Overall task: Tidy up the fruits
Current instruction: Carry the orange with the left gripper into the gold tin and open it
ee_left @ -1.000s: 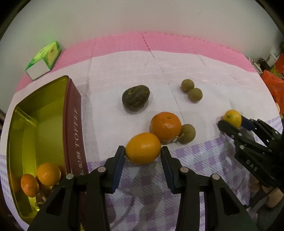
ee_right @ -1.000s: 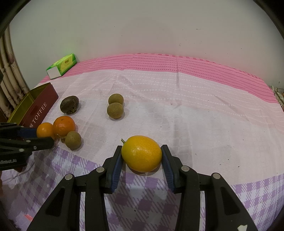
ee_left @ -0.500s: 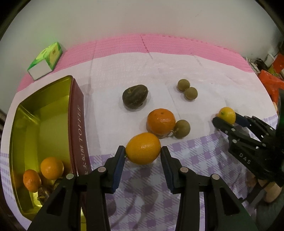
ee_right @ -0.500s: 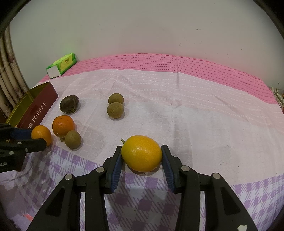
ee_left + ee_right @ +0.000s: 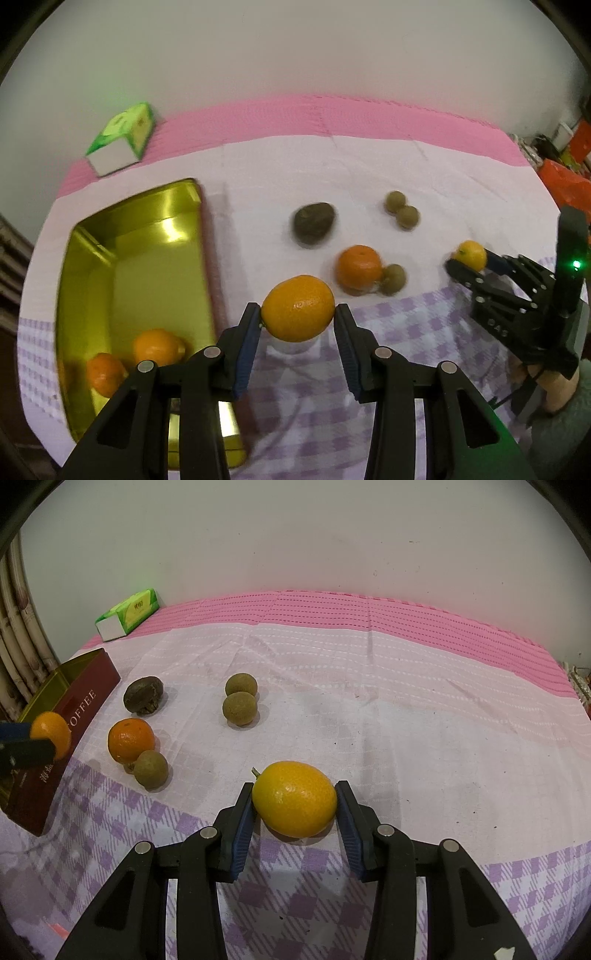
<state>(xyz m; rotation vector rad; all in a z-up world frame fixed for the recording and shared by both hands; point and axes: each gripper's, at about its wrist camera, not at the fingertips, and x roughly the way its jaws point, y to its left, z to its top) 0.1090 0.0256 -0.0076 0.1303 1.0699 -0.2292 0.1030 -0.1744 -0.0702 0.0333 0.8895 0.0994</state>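
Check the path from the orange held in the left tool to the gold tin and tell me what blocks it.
Nothing visible blocks it. The left tool grips the orange clear of the cloth, just right of the gold tin. Only the tin's near wall lies between them. Two oranges sit in the tin's near corner; the rest of its floor is bare.

A plain off-white wall point(image 5: 295, 535) rises behind the cloth-covered surface point(image 5: 424, 709). The cloth runs pink, then pale, then purple-checked. Ribbed curtain folds point(image 5: 18, 635) hang at left.
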